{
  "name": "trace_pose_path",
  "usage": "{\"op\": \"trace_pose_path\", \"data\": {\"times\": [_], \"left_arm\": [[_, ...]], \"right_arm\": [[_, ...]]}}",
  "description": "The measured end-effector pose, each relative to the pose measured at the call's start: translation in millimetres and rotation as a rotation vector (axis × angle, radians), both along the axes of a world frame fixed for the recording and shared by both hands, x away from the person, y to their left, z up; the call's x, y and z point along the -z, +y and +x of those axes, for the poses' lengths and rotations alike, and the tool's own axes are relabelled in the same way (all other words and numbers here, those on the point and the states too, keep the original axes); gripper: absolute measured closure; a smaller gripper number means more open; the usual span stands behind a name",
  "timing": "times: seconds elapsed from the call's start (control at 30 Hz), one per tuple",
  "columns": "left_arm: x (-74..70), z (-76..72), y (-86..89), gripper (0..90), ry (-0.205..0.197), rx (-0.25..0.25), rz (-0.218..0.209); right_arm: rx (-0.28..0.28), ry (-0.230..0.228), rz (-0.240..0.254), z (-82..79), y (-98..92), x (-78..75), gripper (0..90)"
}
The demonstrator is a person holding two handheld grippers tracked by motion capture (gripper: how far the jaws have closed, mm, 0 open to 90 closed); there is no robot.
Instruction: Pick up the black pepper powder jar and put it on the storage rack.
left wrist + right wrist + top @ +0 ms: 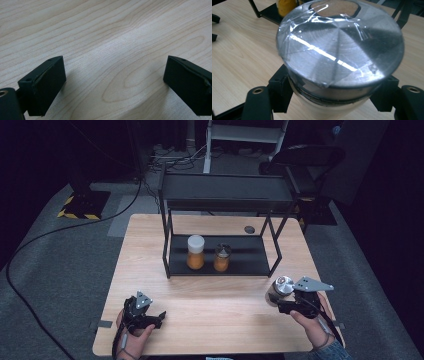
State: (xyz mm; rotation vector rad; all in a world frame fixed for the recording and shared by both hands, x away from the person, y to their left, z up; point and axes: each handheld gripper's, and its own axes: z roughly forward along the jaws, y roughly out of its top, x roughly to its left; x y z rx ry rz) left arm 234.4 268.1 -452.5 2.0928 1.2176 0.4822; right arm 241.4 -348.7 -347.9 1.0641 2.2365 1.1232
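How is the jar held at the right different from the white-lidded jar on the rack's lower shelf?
The held jar has a shiny metal lid; the shelf jar has a white lid. The held jar sits between the right tongs, which are shut on it near the table's right edge; the shelf jar stands free on the black rack, beside a smaller dark-lidded jar. The shelf jar shows orange contents; the held jar's body looks pale. Both are round, lidded jars.
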Motion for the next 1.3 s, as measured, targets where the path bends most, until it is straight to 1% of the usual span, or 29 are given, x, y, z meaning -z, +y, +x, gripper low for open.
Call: {"op": "trace_pose_path", "data": {"times": [0.27, 0.67, 0.83, 1.07, 1.2, 1.3], "left_arm": [[0.1, -0.2, -0.1, 4.2, 0.000, -0.003, -0.002], [0.0, 0.3, -0.5, 4.1, 0.001, -0.008, -0.001], [-0.1, 0.3, -0.4, 4.1, 0.001, -0.008, -0.001], [0.0, 0.7, -0.8, 4.0, 0.001, -0.011, -0.001], [0.1, 0.5, -1.1, 4.0, 0.001, -0.015, -0.002], [0.1, 0.5, -1.1, 4.0, 0.001, -0.015, -0.002]], "right_arm": [[-0.005, -0.007, -0.007, 14.1, -0.5, -16.9, 31.7], [-0.009, -0.024, -0.009, 34.5, 5.7, -33.7, 31.8], [-0.012, -0.019, -0.003, 44.1, 10.4, -36.7, 31.8], [-0.013, -0.014, -0.013, 60.4, 21.2, -40.1, 31.8], [-0.008, -0.020, -0.017, 69.4, 28.6, -38.9, 31.8], [-0.005, -0.014, -0.008, 78.3, 33.0, -37.2, 31.8]]}}
